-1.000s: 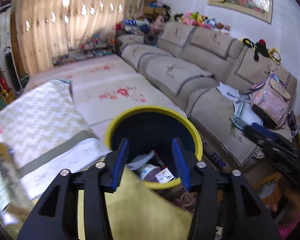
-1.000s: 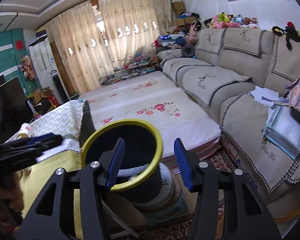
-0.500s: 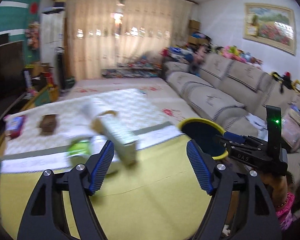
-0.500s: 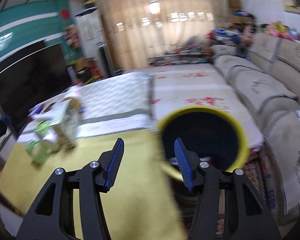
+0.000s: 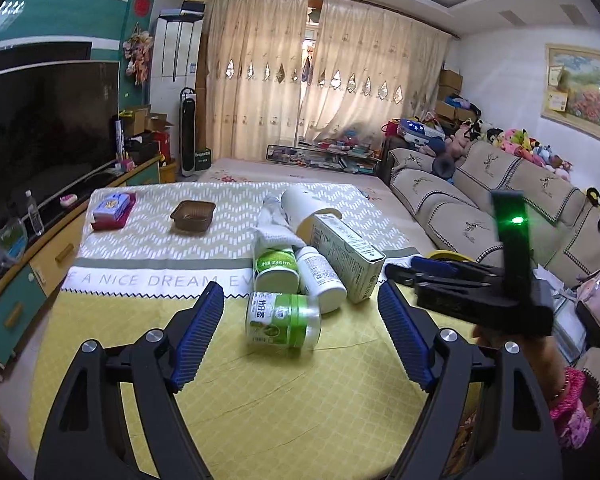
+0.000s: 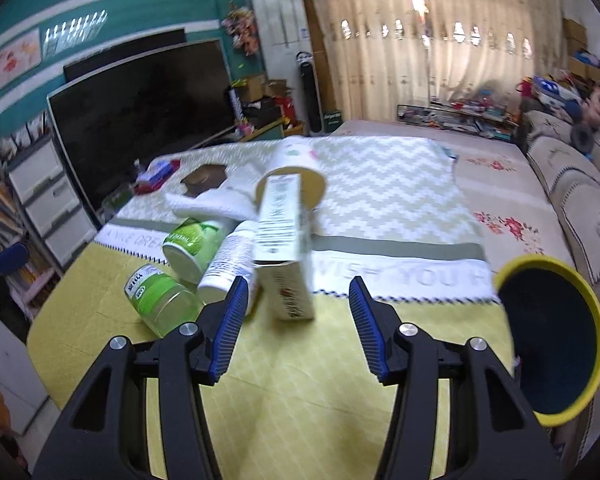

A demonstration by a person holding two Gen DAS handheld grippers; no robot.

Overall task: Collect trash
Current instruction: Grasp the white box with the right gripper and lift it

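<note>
A pile of trash lies on the yellow-clothed table [image 5: 280,392]: a green-label clear jar [image 5: 282,320] on its side, a second green jar [image 5: 275,266], a white bottle [image 5: 320,278], a tall carton box [image 5: 346,252], a paper cup [image 5: 304,204] and a white tissue [image 5: 274,224]. My left gripper [image 5: 300,334] is open and empty, just short of the near jar. My right gripper [image 6: 296,322] is open and empty, facing the carton [image 6: 286,240]; the near jar [image 6: 162,300] lies to its left. The yellow-rimmed dark bin [image 6: 552,340] stands off the table's right edge.
A brown tray [image 5: 193,216] and a red-blue pack [image 5: 113,210] lie at the table's far side. A large TV [image 5: 40,128] stands left, a sofa [image 5: 500,200] right. The right gripper's body [image 5: 480,284] shows at the right of the left wrist view.
Both grippers have swung left, away from the bin, and now face the trash pile on the table. Both have stayed open and empty.
</note>
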